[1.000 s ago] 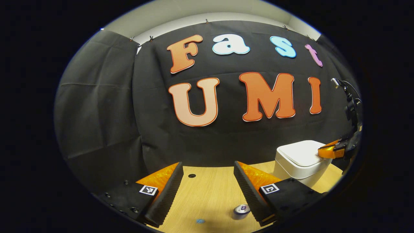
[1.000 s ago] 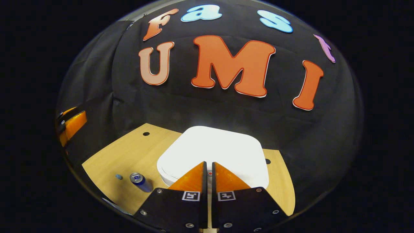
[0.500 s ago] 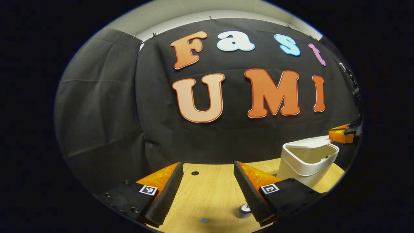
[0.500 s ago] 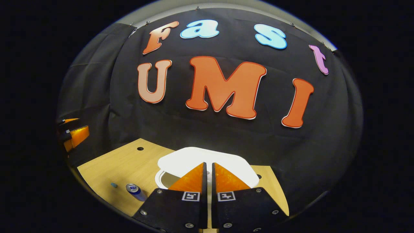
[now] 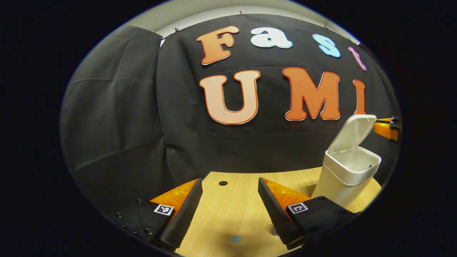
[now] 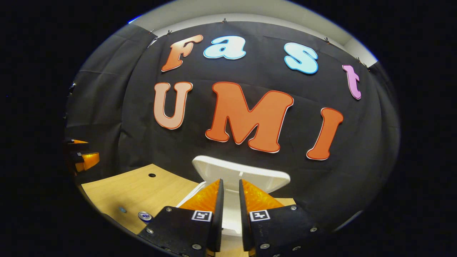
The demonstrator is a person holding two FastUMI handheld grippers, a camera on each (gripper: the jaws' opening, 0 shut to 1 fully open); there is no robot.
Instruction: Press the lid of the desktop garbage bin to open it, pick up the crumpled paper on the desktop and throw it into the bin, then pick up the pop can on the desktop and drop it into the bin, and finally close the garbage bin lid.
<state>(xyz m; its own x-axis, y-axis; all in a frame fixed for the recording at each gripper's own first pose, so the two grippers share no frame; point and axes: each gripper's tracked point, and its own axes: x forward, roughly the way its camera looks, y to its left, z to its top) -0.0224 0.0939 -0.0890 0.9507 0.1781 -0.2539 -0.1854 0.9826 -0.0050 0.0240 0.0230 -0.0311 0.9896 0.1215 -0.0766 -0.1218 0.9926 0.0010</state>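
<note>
A: How many things are on the tabletop (image 5: 228, 210)?
B: One white bin (image 5: 348, 175) near its right edge, lid (image 5: 351, 132) tilted up; one pop can (image 6: 144, 216) and one small blue paper scrap (image 5: 235, 238) near the front edge.

A: The grippers?
B: Left gripper (image 5: 228, 210) spread wide, holding nothing. Right gripper (image 6: 230, 200) narrowly parted above the bin, pinching nothing. No label is readable.

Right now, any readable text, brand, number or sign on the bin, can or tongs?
Nothing readable.
Bin and its raised lid: plain, no text.
Pop can: print too small and blurred to read.
Left tongs: square coded markers, pattern only, no words.
Right tongs: coded squares of the same kind, no words.
</note>
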